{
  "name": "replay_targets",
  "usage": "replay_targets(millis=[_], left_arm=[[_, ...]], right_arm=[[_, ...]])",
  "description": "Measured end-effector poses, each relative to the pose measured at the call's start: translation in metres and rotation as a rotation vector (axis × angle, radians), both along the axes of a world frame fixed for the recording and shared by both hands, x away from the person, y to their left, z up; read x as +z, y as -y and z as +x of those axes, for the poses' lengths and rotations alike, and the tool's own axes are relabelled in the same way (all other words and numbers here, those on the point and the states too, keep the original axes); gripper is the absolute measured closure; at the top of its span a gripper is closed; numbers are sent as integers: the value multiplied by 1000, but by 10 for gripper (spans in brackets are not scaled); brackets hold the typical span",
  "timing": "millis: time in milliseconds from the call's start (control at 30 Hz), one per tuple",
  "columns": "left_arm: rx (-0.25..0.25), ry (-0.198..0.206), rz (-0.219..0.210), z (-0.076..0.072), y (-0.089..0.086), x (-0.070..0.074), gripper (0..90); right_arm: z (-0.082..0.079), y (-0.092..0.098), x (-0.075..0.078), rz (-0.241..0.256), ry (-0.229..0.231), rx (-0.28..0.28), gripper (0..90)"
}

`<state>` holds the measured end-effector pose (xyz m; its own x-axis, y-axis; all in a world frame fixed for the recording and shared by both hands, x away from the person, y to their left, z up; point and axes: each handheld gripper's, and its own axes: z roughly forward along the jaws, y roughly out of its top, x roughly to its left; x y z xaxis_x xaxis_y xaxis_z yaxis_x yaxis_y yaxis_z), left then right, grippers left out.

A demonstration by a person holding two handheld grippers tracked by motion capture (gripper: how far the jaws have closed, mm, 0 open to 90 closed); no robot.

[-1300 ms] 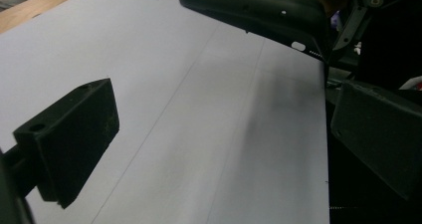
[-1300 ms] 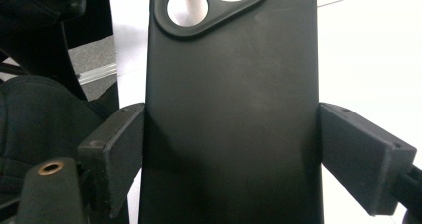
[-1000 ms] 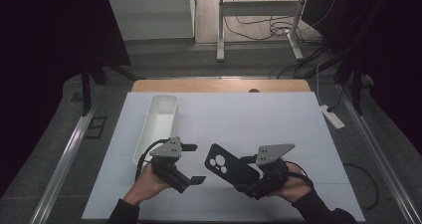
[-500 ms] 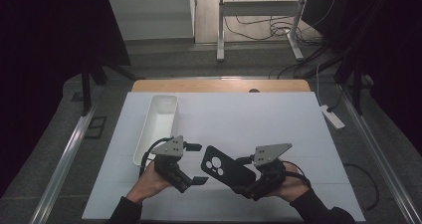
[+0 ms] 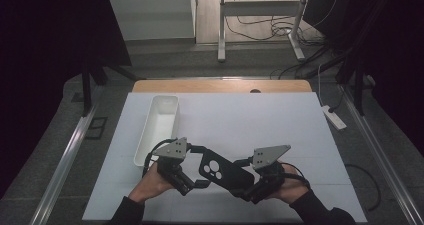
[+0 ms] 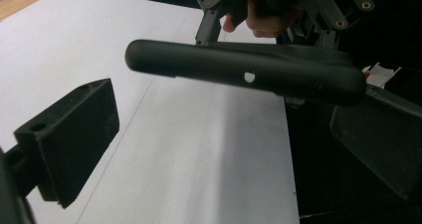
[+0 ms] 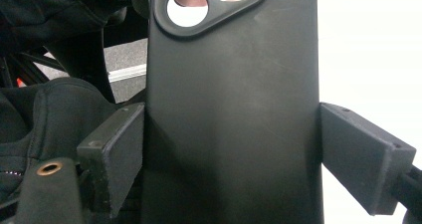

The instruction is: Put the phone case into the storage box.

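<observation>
Room: dark on both sides, grey floor, a metal stand and loose cables on the floor beyond the far edge of the counter.
Counter: white top with a wooden strip along its far edge, seen from above in the high view.
Tray: long white tray at about 10 o'clock on the counter, lying lengthwise away from the person; nothing shows inside it.
Phone case: black case with a cluster of round camera holes at its upper left end, held near 6 o'clock, close to the person's edge, slanting from upper left to lower right between the two hands.
Right tongs: closed on the phone case, one pad pressed on each long edge, as the right gripper view shows; the camera holes sit at the far end.
Left tongs: open; the end of the case lies between the jaws without touching either pad in the left gripper view.
Left hand: at about 7 o'clock, just below the near end of the tray.
Right hand: at about 5 o'clock.
Power strip: white strip off the counter's right side at about 3 o'clock, well apart from the hands.
In the way: the tray's near end lies just beside the left tongs.
</observation>
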<state>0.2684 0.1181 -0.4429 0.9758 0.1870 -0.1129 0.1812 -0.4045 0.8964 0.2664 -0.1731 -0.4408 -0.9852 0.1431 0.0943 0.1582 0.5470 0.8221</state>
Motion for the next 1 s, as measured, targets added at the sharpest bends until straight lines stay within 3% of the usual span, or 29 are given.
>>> replay_targets(millis=[667,1000], left_arm=[[-86,17,-68,-4,2,2,77],[-114,-13,-116,-4,0,2,114]], right_arm=[[-1,-5,-1,19,-13,63,149],[-2,-5,-2,16,-12,93,148]])
